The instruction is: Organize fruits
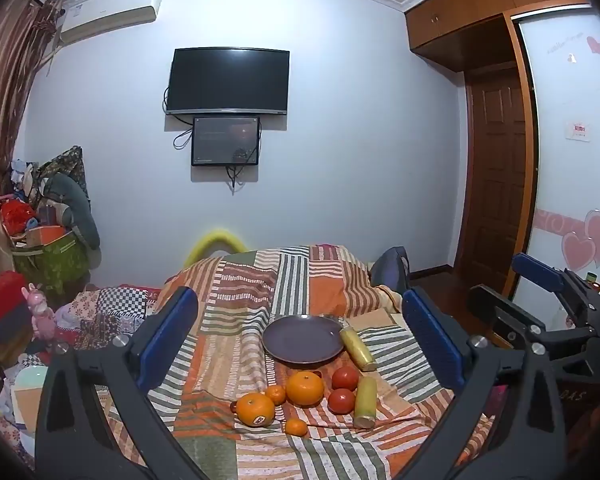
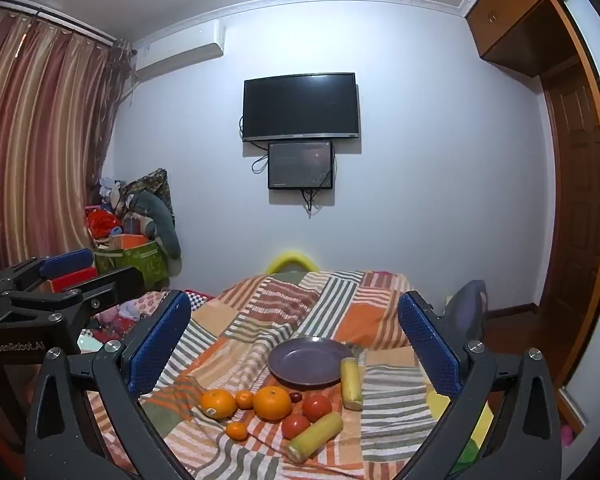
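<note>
Tongs both hanging wide open, gripping nothing yet. Thinking: lowering left tongs (image 1: 300,344) squarely over the big orange (image 1: 305,389), squeezing gently, heading for the plate (image 1: 302,338).

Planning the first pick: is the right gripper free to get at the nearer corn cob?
Probably yes. The right gripper is open and empty, and the nearer corn cob lies uncovered ahead, beside a tomato.

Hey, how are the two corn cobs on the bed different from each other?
The far corn cob leans against the purple plate; the near corn cob lies away from the plate, beside the tomatoes. In the right wrist view the far one points toward the wall and the near one lies diagonally. Both are yellow-green and rest on the striped bedspread.
</note>
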Tool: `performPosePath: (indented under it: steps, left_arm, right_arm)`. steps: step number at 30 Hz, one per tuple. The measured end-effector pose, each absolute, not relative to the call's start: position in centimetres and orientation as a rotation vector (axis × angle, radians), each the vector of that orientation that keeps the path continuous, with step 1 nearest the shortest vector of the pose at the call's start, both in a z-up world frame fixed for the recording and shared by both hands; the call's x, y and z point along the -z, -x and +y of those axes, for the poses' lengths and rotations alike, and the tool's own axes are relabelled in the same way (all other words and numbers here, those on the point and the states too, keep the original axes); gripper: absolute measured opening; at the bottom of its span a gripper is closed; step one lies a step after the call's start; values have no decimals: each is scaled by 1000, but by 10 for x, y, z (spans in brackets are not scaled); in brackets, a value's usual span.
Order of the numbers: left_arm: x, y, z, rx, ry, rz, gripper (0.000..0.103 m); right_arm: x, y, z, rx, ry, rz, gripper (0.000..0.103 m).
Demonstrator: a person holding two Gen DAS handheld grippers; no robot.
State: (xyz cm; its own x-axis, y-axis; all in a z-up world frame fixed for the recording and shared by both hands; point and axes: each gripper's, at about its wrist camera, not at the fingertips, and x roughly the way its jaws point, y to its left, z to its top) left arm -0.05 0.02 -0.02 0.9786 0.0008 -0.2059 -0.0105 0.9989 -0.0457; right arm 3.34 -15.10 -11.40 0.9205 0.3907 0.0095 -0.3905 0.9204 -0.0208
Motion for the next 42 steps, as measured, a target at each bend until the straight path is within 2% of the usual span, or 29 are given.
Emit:
performPosePath:
  steps: [42]
  left_arm:
    - [2, -2, -2, -2, 35, 212, 103]
  right_arm:
    - [113, -32, -153, -401, -5, -17, 103]
